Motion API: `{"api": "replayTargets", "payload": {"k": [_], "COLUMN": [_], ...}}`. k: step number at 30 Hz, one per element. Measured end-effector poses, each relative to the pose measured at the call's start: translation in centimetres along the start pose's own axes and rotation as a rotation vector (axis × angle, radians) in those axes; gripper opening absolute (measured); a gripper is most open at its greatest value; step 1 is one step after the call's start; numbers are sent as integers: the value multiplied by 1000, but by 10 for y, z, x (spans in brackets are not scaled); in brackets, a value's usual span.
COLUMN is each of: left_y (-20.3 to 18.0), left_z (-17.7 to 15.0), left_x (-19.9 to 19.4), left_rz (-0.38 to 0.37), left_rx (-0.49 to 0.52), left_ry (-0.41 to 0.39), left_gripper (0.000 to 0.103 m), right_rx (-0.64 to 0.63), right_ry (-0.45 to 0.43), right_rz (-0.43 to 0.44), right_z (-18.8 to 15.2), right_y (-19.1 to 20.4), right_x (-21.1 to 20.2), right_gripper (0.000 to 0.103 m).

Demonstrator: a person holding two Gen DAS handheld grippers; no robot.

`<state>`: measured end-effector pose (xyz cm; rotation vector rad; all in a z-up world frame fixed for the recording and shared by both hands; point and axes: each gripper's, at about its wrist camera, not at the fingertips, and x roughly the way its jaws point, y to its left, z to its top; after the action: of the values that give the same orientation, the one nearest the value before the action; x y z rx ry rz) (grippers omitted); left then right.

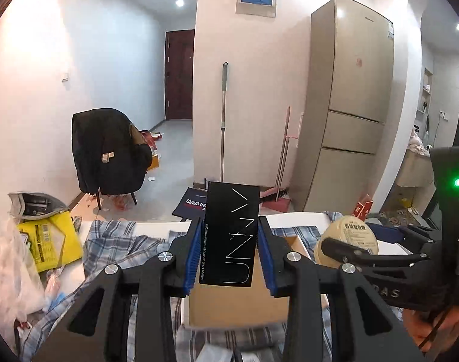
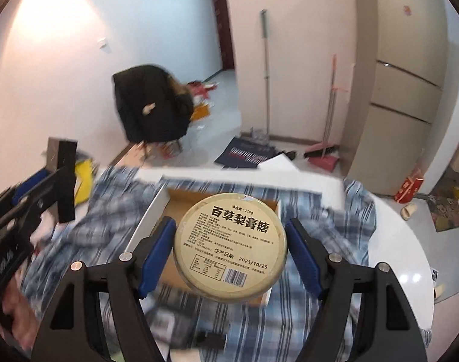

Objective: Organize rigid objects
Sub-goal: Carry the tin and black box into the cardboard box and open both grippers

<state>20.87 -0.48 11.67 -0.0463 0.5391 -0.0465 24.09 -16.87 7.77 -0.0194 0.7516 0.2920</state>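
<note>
A: Left wrist view: left gripper point(image 1: 228, 250) clamped on a black box point(image 1: 231, 235), blue pads point(image 1: 193, 253) pressing both long sides. Box stands upright, white lettering running up its face, its top well above the fingertips.

B: Where is it over the table point(image 2: 407, 250)?

A: Held in the air above an open carton point(image 1: 235, 304), which sits on a plaid cloth point(image 1: 120, 241) near the table's middle. Box touches nothing but the pads.

B: Right wrist view?

A: Right gripper point(image 2: 229, 250) grasping a round tin point(image 2: 231, 244), cream lid facing the camera, printed label and barcode legible. Pads point(image 2: 155, 250) bear on its left and right rim. Jaws stand wide because the tin is wide.

B: Tin's place?

A: Also in the air, over the same carton point(image 2: 181, 202). In the left view the tin point(image 1: 347, 238) shows at right, level with the black box and apart from it.

B: Anything else on the table?

A: Yellow bag point(image 1: 48, 238) and clear plastic wrap point(image 1: 9, 274) at the left edge. Cloth covers most of the top; bare white table shows at the right edge.

B: Hands?

A: Part of a hand point(image 1: 434, 328) at the lower right of the left view, behind the right gripper's handle. Background blurred in the right view.
</note>
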Motion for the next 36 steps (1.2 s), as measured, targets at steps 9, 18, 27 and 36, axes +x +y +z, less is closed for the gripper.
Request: {"api": "replayTargets", "payload": {"k": [9,18,27,36], "left_y": [19,28,26,23], "left_z": [-53,-97,-112,-91], "left_x": [113,158,179,149], "left_rz": [-7,-9,12,13], "left_rx": [35,22,53,57], "left_ry": [265,399,454,371], "left_gripper": [37,37,37,73], "right_rx": [89,86,-30,-100], "right_ry": [146,250,303,123], "right_rz": [51,106,37,-57], "right_z": [-8,-40,-53,-33], "right_y": [-9,-27,-19,-7], "right_x": [90,141,161,111], "right_gripper": [73,73,73,74]}}
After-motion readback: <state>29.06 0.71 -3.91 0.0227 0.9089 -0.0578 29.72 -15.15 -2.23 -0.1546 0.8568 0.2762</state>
